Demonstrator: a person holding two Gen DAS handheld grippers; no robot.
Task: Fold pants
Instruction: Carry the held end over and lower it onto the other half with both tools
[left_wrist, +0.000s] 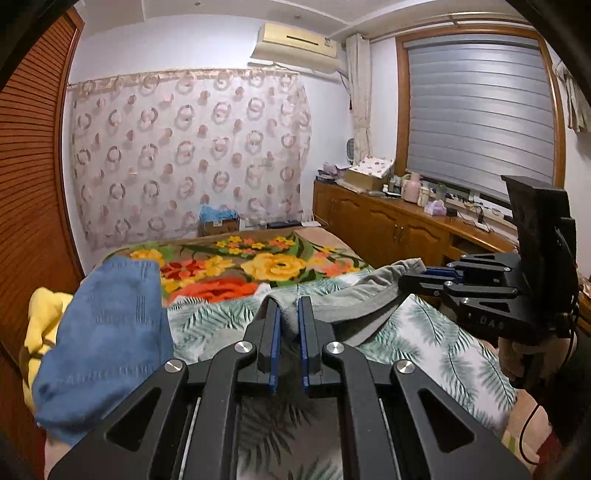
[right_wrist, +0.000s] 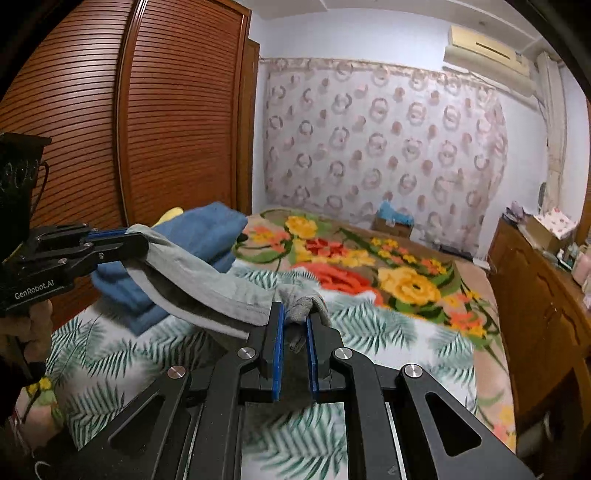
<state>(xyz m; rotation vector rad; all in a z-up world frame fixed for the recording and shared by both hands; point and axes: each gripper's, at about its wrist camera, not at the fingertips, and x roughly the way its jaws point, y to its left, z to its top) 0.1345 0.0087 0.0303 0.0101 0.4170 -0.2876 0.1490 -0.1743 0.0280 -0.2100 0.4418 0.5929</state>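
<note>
The grey pants (left_wrist: 354, 299) hang stretched between my two grippers above the bed. My left gripper (left_wrist: 290, 306) is shut on one end of the pants' edge. My right gripper (left_wrist: 413, 275) is shut on the other end, to the right and a little higher. In the right wrist view the right gripper (right_wrist: 295, 314) pinches a bunched grey fold, and the pants (right_wrist: 207, 280) run left to the left gripper (right_wrist: 136, 238), sagging in the middle. The lower part of the pants is hidden behind the gripper bodies.
The bed has a palm-leaf sheet (left_wrist: 424, 332) and a flowered blanket (left_wrist: 258, 266). A folded blue towel (left_wrist: 107, 332) on something yellow (left_wrist: 42, 321) lies at the left. A wooden wardrobe (right_wrist: 147, 129) stands left, a cluttered wooden cabinet (left_wrist: 388, 218) right.
</note>
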